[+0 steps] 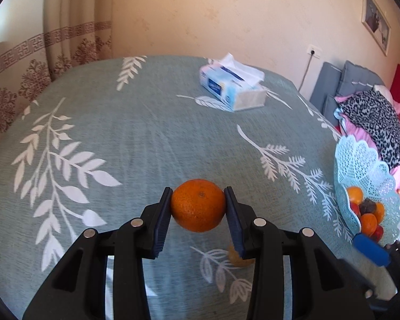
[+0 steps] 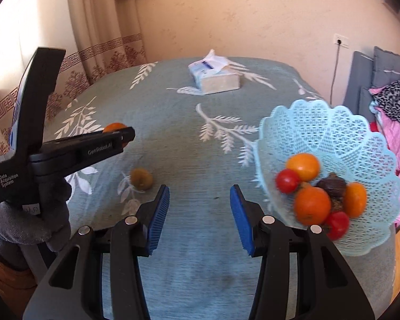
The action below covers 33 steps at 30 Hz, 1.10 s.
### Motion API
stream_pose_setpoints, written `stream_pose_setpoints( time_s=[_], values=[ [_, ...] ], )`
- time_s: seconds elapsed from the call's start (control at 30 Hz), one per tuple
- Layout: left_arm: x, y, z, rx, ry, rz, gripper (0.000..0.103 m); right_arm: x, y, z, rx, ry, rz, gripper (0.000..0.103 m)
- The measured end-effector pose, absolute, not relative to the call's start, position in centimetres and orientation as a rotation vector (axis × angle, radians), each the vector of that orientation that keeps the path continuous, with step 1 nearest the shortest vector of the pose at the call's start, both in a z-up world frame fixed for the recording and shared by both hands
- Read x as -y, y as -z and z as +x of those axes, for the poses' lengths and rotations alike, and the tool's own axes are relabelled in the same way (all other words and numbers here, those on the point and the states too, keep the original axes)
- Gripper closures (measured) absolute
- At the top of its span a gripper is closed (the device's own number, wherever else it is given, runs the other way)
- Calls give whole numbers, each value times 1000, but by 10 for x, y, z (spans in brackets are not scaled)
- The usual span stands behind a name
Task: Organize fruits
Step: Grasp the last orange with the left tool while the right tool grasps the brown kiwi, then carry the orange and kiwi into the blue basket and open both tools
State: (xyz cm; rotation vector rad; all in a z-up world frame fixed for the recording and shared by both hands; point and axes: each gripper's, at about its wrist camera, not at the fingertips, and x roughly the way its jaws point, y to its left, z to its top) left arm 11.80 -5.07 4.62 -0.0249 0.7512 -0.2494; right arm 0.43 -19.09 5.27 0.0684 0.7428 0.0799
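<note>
Left gripper [image 1: 198,205]: blue-padded fingers [image 1: 164,214] pinched on opposite flanks of a mandarin [image 1: 198,204], stem dimple facing up, fruit lifted clear of the leaf-print tabletop [image 1: 136,138]. Probably light, with a firm but yielding peel; slightly waxy, so a squeeze across the widest girth, as here, looks safest against rolling out. More pressure likely to bruise or split the skin.

Right gripper [image 2: 200,213]: fingers [image 2: 160,218] spread wide, nothing between them, hovering over bare cloth at the near edge.

Just left of and beyond the right gripper, a small dull yellow-brown fruit [image 2: 141,178] lying on the cloth; kind unclear, possibly soft or overripe, so a gentle side grip seems wise.

To the right, a pale blue lattice basket [image 2: 333,133] already holding several mandarins, small red fruits resembling tomatoes and something dark and wrinkled; thin plastic, probably light and easily tipped at the tabletop edge.

Far side: a tissue pack [image 1: 233,86], well apart from the fruit.
</note>
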Motion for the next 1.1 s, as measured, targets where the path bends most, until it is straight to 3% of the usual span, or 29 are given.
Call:
stream_pose_setpoints(
  time_s=[0.8,1.1],
  values=[
    [18,-50,118,-728,168,-70,64,123,-15,75,-906,-233,12,55],
    [19,-47,120,-740,167,-71,64,124,-15,78,-899,-207,0,74]
  ],
)
